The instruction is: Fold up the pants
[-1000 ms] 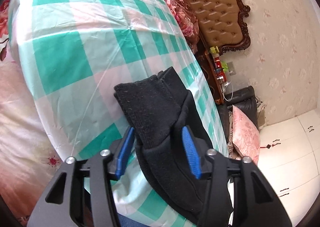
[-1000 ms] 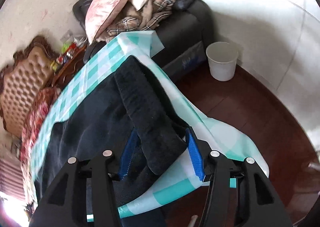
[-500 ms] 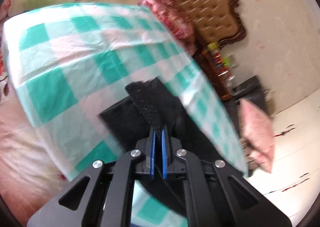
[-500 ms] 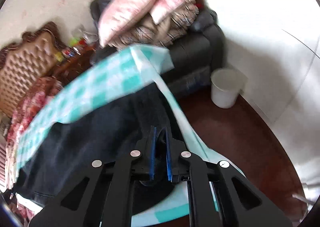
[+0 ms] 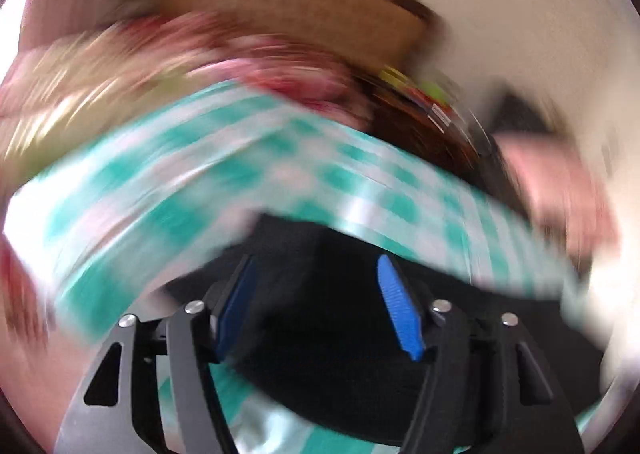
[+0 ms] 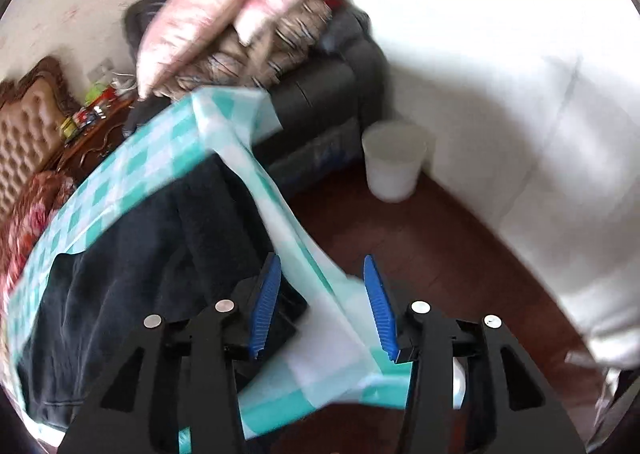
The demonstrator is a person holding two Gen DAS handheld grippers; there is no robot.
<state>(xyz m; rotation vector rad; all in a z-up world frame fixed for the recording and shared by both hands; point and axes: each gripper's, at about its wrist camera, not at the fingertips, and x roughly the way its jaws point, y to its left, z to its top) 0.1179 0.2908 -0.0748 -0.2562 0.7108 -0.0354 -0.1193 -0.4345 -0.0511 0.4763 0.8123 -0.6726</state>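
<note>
The black pants [image 5: 340,334] lie on a green-and-white checked cloth [image 5: 248,174]. The left wrist view is heavily blurred. My left gripper [image 5: 316,310] is open, with the pants below and between its blue pads, not clamped. In the right wrist view the pants [image 6: 132,274] spread to the left on the checked cloth [image 6: 132,170]. My right gripper [image 6: 320,306] is open over the hanging edge of the cloth, just right of the pants' edge, and holds nothing.
A dark sofa [image 6: 320,94] with pink pillows [image 6: 224,2] and a plaid blanket stands behind the cloth. A white bin [image 6: 394,162] stands on the dark wooden floor [image 6: 440,254]. A tufted brown headboard [image 6: 28,126] and floral bedding [image 5: 280,70] lie beyond.
Both grippers shut on the pants half a second ago and have now opened and let go. Both cameras have swung, and the left view is now blurred.
</note>
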